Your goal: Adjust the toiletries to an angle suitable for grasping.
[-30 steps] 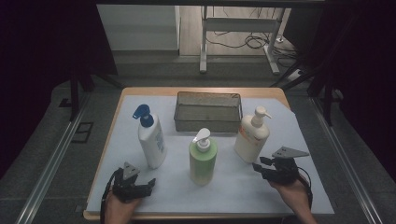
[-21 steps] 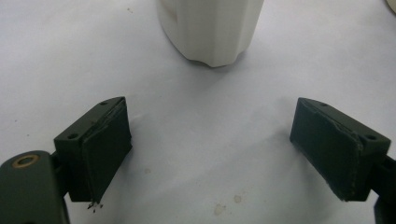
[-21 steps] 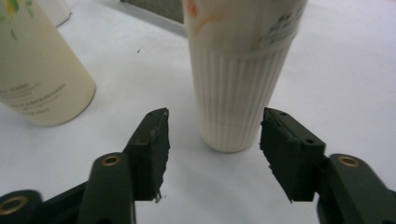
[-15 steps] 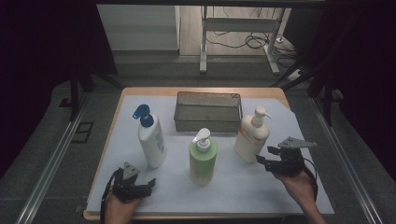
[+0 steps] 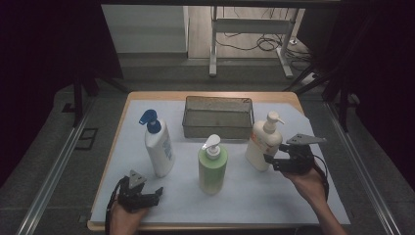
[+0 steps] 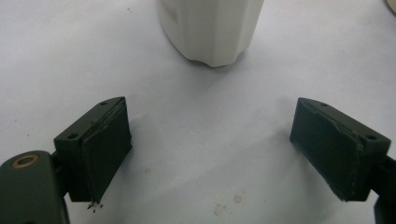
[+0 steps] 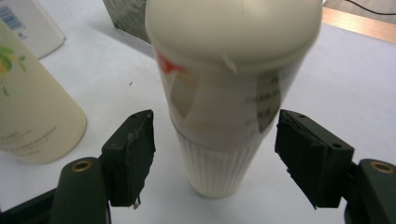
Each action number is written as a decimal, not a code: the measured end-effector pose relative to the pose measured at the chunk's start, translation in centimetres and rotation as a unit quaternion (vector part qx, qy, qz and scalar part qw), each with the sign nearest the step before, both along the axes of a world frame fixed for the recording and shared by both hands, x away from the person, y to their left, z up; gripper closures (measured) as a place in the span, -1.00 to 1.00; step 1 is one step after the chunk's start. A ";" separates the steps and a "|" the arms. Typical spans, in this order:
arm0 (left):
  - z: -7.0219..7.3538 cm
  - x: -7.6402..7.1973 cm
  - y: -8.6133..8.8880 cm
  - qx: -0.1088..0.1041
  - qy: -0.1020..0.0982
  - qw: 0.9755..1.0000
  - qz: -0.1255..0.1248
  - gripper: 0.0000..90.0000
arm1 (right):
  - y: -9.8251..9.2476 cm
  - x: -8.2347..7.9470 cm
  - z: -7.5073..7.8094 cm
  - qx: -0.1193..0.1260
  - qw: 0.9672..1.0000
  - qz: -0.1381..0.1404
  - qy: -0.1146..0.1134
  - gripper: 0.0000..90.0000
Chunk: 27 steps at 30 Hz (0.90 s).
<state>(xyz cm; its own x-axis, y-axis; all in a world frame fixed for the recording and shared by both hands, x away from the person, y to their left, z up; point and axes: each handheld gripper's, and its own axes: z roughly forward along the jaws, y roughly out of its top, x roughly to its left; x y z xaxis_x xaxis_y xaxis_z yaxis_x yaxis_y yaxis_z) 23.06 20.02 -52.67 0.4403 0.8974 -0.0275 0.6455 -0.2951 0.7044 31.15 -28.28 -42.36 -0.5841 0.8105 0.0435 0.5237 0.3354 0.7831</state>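
From above, we see a table (image 5: 288, 100) covered with white paper, a person's hands entering from six o'clock.

The right claw (image 5: 270, 162) sits at about four o'clock on the table, held level and aimed at the cream bottle (image 5: 263, 144). In the right gripper view, this bottle (image 7: 229, 93) stands upright between our two black jaws. The jaws have just been opening, and now there is a clear gap on each side of the bottle, so the pads do not press on it. The claw (image 7: 215, 158) holds nothing.

The left claw (image 5: 155, 195) rests low at about seven o'clock, near the table's front edge. In the left gripper view its jaws stand wide apart over bare white paper, empty, with the base of a white bottle (image 6: 210, 32) ahead at twelve o'clock.

That white bottle (image 5: 157, 147), with a blue pump, stands at about nine o'clock. A green bottle (image 5: 212, 166) stands near the centre, slightly toward six. A wire basket (image 5: 218, 117) sits at twelve o'clock, just behind the three bottles. The cream bottle is just beside the basket's right front corner.
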 end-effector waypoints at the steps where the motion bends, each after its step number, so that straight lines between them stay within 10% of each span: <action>1: 0.0 0.0 0.0 0.000 0.000 1.000 0.000 -0.73 | 0.1 0.1 0.0 0.001 1.000 0.000 0.001 -0.37; 27: 0.0 0.0 0.0 0.000 0.001 1.000 0.000 -0.73 | 2.2 3.0 1.2 -0.020 1.000 -0.001 0.003 -0.23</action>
<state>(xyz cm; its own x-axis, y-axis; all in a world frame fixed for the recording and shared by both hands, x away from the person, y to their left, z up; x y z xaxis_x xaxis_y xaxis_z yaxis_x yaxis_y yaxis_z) 23.07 20.02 -52.66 0.4404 0.8973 -0.0285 0.6464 -0.2949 0.7037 34.18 -26.09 -41.19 -0.5825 0.8127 0.0137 0.5283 0.3657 0.7663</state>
